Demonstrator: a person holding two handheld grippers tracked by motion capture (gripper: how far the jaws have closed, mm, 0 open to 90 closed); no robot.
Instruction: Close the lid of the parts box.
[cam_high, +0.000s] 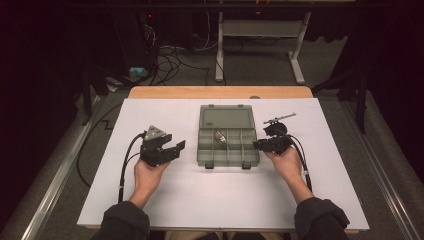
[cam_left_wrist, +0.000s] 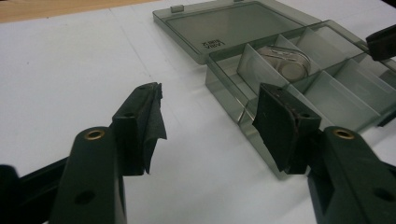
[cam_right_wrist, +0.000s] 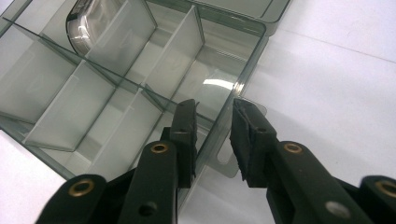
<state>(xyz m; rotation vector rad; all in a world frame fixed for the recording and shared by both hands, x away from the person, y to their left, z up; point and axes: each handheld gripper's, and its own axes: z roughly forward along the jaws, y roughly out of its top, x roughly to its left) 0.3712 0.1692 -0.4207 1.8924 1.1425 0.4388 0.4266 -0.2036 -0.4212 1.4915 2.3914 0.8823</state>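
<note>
On the white sheet covering the worktop (cam_high: 165, 200), a smoky clear compartment box (cam_high: 227, 150) lies at the middle with its lid (cam_high: 225, 118) flung flat toward the far edge, so its long axis with lid runs near to far. A shiny metal piece (cam_high: 220, 136) sits in 1 of the far-row compartments. The left claw (cam_high: 172, 148) is held just left of the box, apart from it, pointing right toward it; its jaws stand fairly wide with nothing between them. The right claw (cam_high: 261, 145) meets the box's right wall, pointing left. The right claw's own view shows what the high view cannot: its 2 jaws straddle the right wall (cam_right_wrist: 219, 123), 1 inside the corner compartment, 1 outside by a clear tab (cam_right_wrist: 226, 158), narrow but not visibly pressing. The left claw's view shows the metal piece as rounded and glossy. Both hands come from the near edge, palms cupping the claw bodies, forearms in dark sleeves. A small tool (cam_high: 279, 118) lies farther right.
</note>
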